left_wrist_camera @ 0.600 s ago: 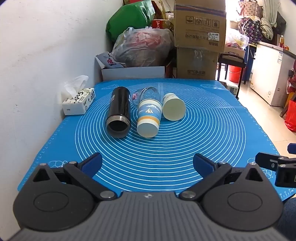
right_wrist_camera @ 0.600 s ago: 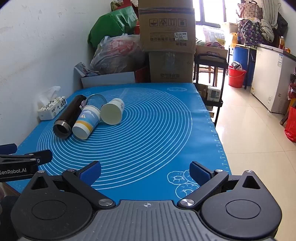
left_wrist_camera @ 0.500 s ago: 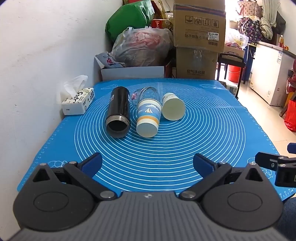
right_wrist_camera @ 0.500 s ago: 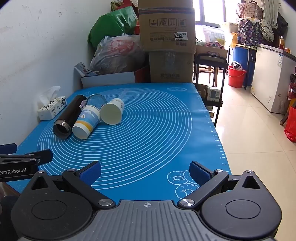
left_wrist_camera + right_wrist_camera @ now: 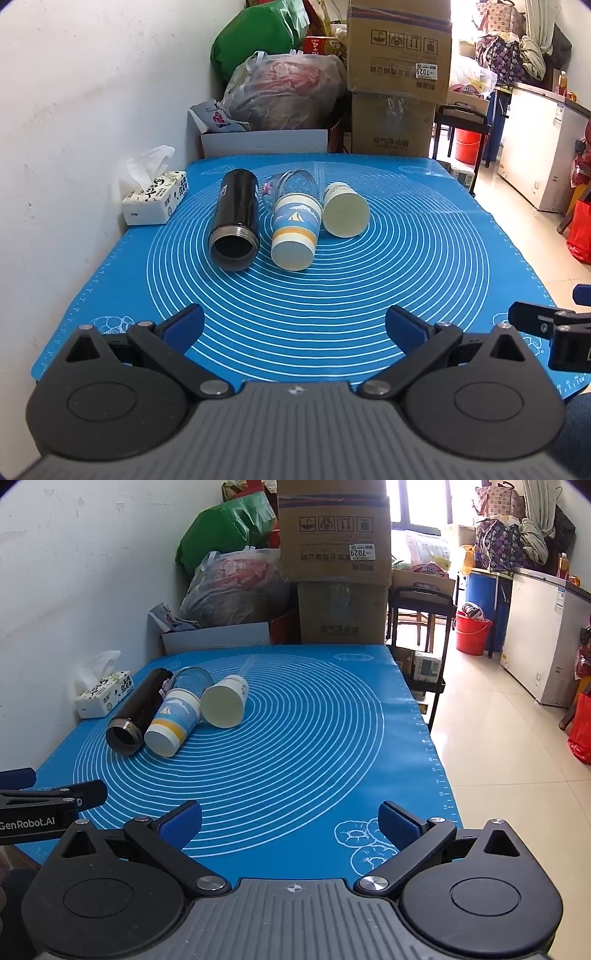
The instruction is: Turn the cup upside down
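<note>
Cups lie on their sides mid-mat: sailboat cup [image 5: 294, 236], white cup [image 5: 345, 214], touching, black flask [image 5: 236, 218] just beside; left gripper [image 5: 294, 325] and right gripper [image 5: 290, 821] spread wide, empty; risk: a nudge rolls neighbours away.

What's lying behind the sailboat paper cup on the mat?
Behind the blue-and-white sailboat paper cup lies a clear glass cup on its side, rim facing the cameras. The paper cup covers its lower rim; whether they touch is hidden.
</note>
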